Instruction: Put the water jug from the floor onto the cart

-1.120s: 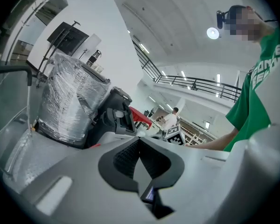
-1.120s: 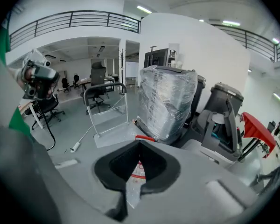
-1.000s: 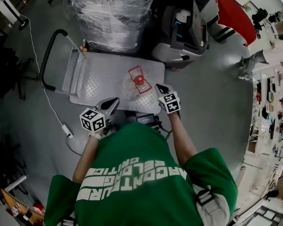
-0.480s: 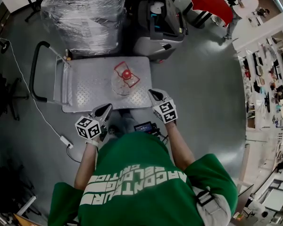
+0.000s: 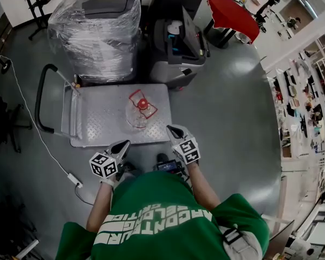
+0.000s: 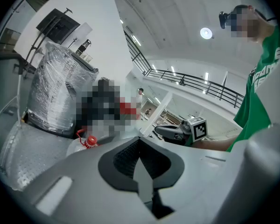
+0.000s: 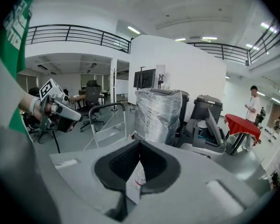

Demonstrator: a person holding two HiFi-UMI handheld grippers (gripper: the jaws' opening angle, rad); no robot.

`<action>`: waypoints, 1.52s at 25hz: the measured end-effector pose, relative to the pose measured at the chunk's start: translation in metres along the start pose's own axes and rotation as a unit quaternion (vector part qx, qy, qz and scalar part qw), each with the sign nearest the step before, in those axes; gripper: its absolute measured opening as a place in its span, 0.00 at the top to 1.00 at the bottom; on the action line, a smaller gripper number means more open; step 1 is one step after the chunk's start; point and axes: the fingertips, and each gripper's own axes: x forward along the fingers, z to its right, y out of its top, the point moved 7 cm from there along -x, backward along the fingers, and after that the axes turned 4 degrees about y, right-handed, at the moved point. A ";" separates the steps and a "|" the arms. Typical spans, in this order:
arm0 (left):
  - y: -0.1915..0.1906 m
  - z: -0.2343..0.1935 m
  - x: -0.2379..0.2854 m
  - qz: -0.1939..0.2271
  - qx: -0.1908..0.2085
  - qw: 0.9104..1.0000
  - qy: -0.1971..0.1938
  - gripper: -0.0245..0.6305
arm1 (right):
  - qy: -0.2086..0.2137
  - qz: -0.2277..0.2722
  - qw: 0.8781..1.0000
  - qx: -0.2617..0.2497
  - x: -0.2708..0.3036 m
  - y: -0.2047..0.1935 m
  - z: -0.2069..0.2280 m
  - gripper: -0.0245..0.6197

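The clear water jug (image 5: 137,114) with a red cap and red handle stands upright on the grey metal deck of the cart (image 5: 100,121), near its front right corner. Both grippers hang in front of the cart's near edge, apart from the jug. My left gripper (image 5: 122,145) is shut and empty, and so is my right gripper (image 5: 172,130). In the left gripper view the jug's red cap (image 6: 89,141) peeks over the shut left gripper (image 6: 140,141). In the right gripper view a sliver of the jug (image 7: 136,181) shows below the shut right gripper (image 7: 140,143).
The cart's black handle (image 5: 40,99) is at the left. Behind the cart stand a plastic-wrapped machine (image 5: 95,31) and a dark grey machine (image 5: 179,42). A red table (image 5: 230,12) is at the far right. A white cable with an adapter (image 5: 71,176) lies on the floor at left.
Both grippers have drawn back from the jug's sides toward the person; the right one also rose. The jug stays standing on the cart.
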 end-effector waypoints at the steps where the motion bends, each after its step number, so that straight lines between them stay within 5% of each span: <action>1: 0.000 0.000 0.002 -0.003 0.001 1.000 -0.001 0.95 | 0.000 0.004 1.000 0.001 0.000 0.001 0.000 0.97; 28: 0.016 0.080 0.159 -0.037 0.049 0.997 -0.052 0.95 | -0.015 0.021 0.999 0.022 -0.071 -0.036 0.110 0.97; 38: -0.004 0.103 0.169 -0.062 0.052 0.995 -0.062 0.95 | -0.022 0.020 0.998 0.051 -0.091 -0.061 0.106 0.97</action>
